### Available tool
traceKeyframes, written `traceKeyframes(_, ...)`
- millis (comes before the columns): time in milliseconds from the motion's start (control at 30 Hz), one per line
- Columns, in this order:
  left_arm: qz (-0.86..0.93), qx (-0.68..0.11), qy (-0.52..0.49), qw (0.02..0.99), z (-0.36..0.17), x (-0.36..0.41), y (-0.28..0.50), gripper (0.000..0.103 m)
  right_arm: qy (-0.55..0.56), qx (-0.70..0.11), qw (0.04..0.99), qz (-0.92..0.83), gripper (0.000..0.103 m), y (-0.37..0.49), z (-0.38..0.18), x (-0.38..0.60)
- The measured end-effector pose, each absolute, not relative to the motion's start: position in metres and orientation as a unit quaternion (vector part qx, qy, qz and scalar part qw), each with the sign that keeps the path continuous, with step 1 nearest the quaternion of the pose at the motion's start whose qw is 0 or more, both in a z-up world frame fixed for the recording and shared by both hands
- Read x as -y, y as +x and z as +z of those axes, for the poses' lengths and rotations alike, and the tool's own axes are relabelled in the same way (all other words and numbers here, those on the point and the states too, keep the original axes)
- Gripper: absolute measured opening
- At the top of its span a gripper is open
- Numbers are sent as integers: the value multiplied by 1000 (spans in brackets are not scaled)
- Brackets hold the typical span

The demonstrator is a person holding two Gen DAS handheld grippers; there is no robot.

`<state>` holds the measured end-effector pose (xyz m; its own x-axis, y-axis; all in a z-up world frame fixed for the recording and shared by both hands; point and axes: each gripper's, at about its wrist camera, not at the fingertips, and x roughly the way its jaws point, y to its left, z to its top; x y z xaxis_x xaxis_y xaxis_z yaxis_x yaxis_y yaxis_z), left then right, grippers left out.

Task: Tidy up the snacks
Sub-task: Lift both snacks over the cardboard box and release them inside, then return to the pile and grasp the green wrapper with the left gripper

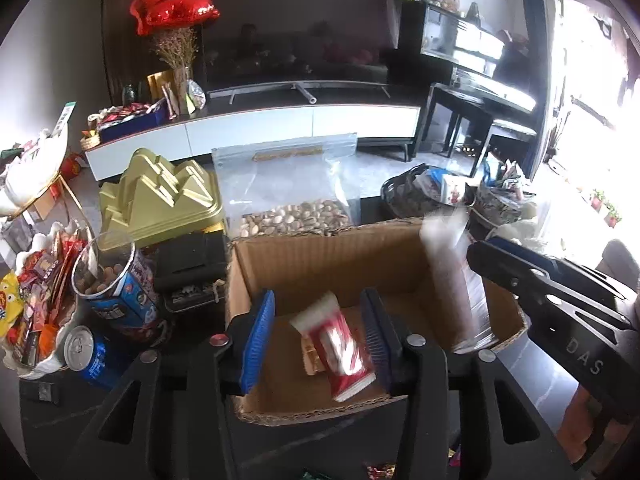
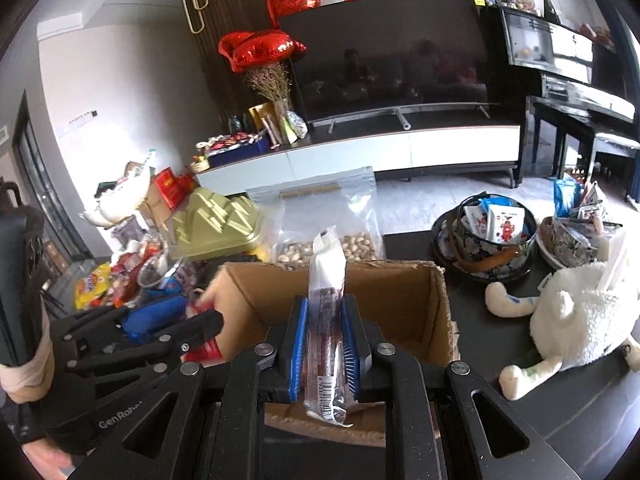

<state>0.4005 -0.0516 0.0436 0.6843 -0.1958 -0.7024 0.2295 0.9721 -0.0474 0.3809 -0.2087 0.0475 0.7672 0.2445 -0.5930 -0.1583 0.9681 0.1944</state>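
Your left gripper (image 1: 318,340) hangs over the open cardboard box (image 1: 320,256) with its blue pads apart. The red-and-white snack packet (image 1: 340,348) lies between them, tilted, with a gap on either side; it is blurred, so you cannot tell whether it already rests on the box floor. Treat it as released into the box.

Your right gripper (image 2: 325,340) is clamped on a long clear-wrapped snack stick (image 2: 326,312), held upright over the near wall of the same box. This item is not yet deposited.

Judged progress: early. One or two flat wrappers lie in the box under the red packet; most stock remains outside. To the left, a heaped tray of mixed packets (image 1: 36,300), an open jar of round snacks (image 1: 110,276) and a blue can (image 1: 90,354) await sorting. Behind the box stands a clear bag of pistachios (image 1: 290,196) beside a gold moulded tin (image 1: 160,200). To the right sit patterned bowls of sachets (image 2: 490,236) and a white plush toy (image 2: 576,316).

The surface is a dark, crowded tabletop (image 2: 560,408). Beyond it lies a living room: pale floor, low white cabinet with a television (image 2: 400,64), red foil balloons (image 2: 260,50), and a piano at the far right by a bright window.
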Motion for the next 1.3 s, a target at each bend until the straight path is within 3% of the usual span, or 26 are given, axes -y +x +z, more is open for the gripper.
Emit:
traceKeyframes(67,-110,-377,23,919,43,48,392,51,59,-323,939,106,38,378,47,208)
traceKeyframes(633,-83,-323,50,941,69,23,292,62,32,-329,931,157,39,304,44,182)
traceKeyframes(1300,-76,-320,43,943,27,14,232,66,16,-346,921,181,39,246,1,171)
